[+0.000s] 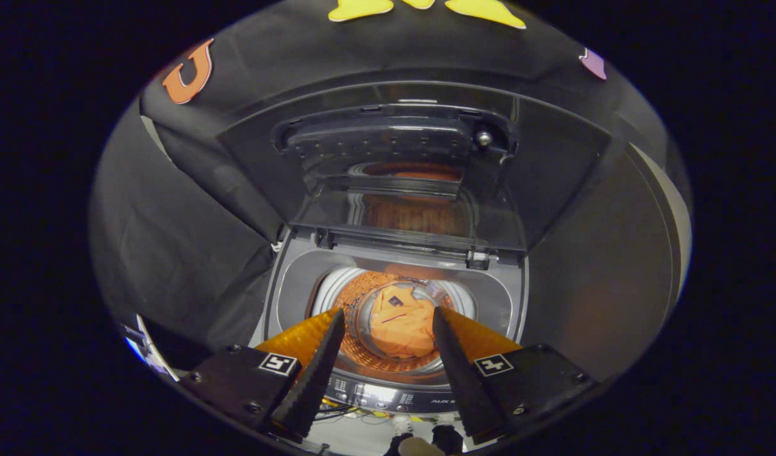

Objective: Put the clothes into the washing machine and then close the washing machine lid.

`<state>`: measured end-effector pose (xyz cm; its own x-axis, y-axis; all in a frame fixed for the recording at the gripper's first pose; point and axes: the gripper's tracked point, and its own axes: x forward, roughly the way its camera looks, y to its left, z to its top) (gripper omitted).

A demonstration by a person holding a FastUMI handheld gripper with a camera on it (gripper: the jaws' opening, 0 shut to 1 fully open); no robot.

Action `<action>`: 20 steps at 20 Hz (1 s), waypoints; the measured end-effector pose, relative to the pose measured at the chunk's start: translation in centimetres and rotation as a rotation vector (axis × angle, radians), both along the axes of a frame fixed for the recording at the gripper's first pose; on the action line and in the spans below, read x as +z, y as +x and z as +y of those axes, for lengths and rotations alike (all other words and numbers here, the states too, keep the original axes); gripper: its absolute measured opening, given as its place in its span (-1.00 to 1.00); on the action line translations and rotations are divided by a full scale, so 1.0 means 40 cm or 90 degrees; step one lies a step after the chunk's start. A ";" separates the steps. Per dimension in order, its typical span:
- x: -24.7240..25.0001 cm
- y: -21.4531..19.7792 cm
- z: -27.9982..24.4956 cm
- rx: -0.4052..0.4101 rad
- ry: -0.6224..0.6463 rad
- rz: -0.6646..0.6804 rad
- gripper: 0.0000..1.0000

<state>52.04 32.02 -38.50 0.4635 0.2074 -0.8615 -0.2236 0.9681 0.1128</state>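
Gripper view: top-loading washing machine (280, 297) with its lid (400, 183) raised, garment in the drum.

You see the gripper (389, 315) above the machine's front edge, its 2 fingers spread apart and holding nothing. Between and beyond the fingertips, 1 orange garment (400, 326) lies crumpled at the bottom of the drum (362, 288). The lid stands upright behind the opening. The control panel (388, 398) sits just below the fingers.
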 end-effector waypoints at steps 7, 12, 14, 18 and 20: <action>0.076 -0.008 -0.031 -0.005 0.004 -0.041 0.74; 0.143 -0.017 -0.036 -0.006 0.002 -0.081 0.74; 0.184 -0.029 -0.038 -0.010 -0.003 -0.096 0.74; 0.270 -0.043 -0.041 -0.041 0.002 -0.133 0.74; 0.313 -0.044 -0.035 -0.058 0.013 -0.153 0.74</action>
<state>50.28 30.64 -25.99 0.6715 0.1716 -0.7208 -0.1582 0.9836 0.0868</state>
